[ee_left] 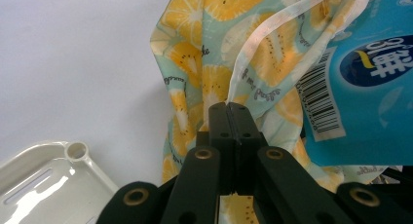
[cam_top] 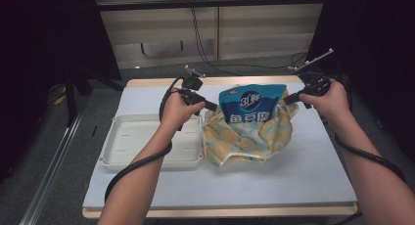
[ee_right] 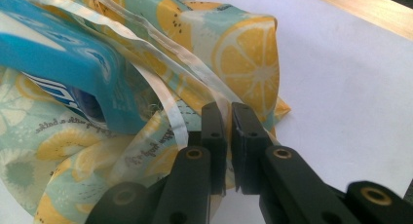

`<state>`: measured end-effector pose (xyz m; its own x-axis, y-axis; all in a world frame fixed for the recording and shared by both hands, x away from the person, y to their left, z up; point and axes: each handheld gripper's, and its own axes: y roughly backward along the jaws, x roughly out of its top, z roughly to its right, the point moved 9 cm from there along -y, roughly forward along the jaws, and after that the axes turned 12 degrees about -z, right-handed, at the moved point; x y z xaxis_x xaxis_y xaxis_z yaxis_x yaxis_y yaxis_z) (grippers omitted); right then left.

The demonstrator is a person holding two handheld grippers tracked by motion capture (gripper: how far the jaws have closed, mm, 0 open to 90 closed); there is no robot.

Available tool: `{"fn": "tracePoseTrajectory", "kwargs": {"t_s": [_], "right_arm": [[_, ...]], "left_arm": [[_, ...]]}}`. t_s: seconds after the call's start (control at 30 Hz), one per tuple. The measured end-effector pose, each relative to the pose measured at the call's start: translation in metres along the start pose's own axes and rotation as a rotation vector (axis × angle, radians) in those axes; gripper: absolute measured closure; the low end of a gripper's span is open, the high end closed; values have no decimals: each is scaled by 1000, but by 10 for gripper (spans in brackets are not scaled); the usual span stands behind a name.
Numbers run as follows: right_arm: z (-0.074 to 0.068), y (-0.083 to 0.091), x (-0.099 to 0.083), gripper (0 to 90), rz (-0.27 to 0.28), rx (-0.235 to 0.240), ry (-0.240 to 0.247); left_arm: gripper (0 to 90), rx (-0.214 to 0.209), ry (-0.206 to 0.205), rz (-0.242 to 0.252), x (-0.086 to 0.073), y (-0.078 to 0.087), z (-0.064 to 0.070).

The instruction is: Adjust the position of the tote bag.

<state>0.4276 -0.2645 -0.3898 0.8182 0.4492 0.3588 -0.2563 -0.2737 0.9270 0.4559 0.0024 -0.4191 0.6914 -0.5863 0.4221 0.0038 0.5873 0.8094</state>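
A: How far are you now with the bag?

B: You are holding the fruit-print bag on both sides. Your left gripper is pinching the cloth at its left edge, jaws fully together on it. Your right gripper is clamping the cloth and the pale strap at the right edge, only a thin gap between the jaws.

A: And where is the blue packet?

B: The blue packet is standing in the mouth of the bag, in the middle of the table, and its upper half is sticking out. So I judge you are about halfway: the packet is entering, but not yet fully inside.

A: And the white tray?

B: The white tray is lying just left of the bag, with nothing in it.
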Motion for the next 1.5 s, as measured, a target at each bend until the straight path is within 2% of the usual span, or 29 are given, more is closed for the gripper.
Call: {"fn": "tracePoseTrajectory", "kwargs": {"t_s": [0.03, 0.17, 0.23, 0.3, 0.33, 0.37, 0.47, 0.6, 0.67, 0.7, 0.77, 0.87, 0.9, 0.93, 0.97, 1.03, 1.07, 1.13, 1.43, 1.47, 1.5], "right_arm": [[0, -1, -1, 846, -1, 1, -2], [0, -3, -3, 846, 1, 6, -6], [1, -4, -3, 847, 0, 2, -6], [0, -5, -4, 848, 0, 3, -12], [1, -6, -4, 847, 1, 1, -14], [0, -8, -4, 846, 2, 7, -10], [0, -12, -7, 843, -11, 9, -6], [1, -16, -8, 851, -13, 12, -14], [2, -18, -9, 852, -14, 17, -20], [2, -19, -8, 853, -6, 18, -16], [2, -21, -10, 856, -10, 22, -22], [1, -23, -11, 860, -15, 27, -31], [2, -23, -11, 861, -20, 25, -35], [2, -24, -12, 861, -20, 25, -35], [2, -25, -11, 862, -14, 22, -33], [3, -26, -12, 862, -15, 22, -37], [3, -27, -12, 862, -14, 27, -41], [4, -29, -13, 862, -15, 29, -41], [8, -40, -13, 866, -13, 29, -72], [9, -43, -14, 866, -14, 29, -74], [10, -44, -14, 865, -17, 32, -79]], "left_arm": [[900, -1, 11, 10, 0, -1, 1], [898, 1, -2, 5, -2, -1, 0], [898, 4, 7, 14, -2, -2, -1], [898, -6, 14, 24, -3, -4, 0], [898, -5, 10, 14, -4, -5, -1], [898, -14, 23, 25, -4, -7, 0], [899, -11, 11, 16, -7, -9, -2], [899, -10, 20, 24, -8, -12, -3], [899, -18, 21, 12, -10, -13, -3], [900, -19, 41, 30, -9, -15, -1], [900, -23, 52, 37, -9, -17, -1], [900, -21, 47, 30, -11, -19, -3], [900, -24, 69, 50, -10, -20, -2], [900, -28, 68, 49, -10, -21, -2], [900, -20, 44, 31, -12, -21, -4], [900, -30, 46, 11, -14, -23, -3], [900, -23, 40, 15, -14, -24, -4], [900, -29, 61, 22, -13, -25, -3], [900, -28, 69, 21, -16, -30, -7], [900, -38, 100, 44, -14, -32, -5], [900, -32, 97, 38, -15, -32, -6]]}}
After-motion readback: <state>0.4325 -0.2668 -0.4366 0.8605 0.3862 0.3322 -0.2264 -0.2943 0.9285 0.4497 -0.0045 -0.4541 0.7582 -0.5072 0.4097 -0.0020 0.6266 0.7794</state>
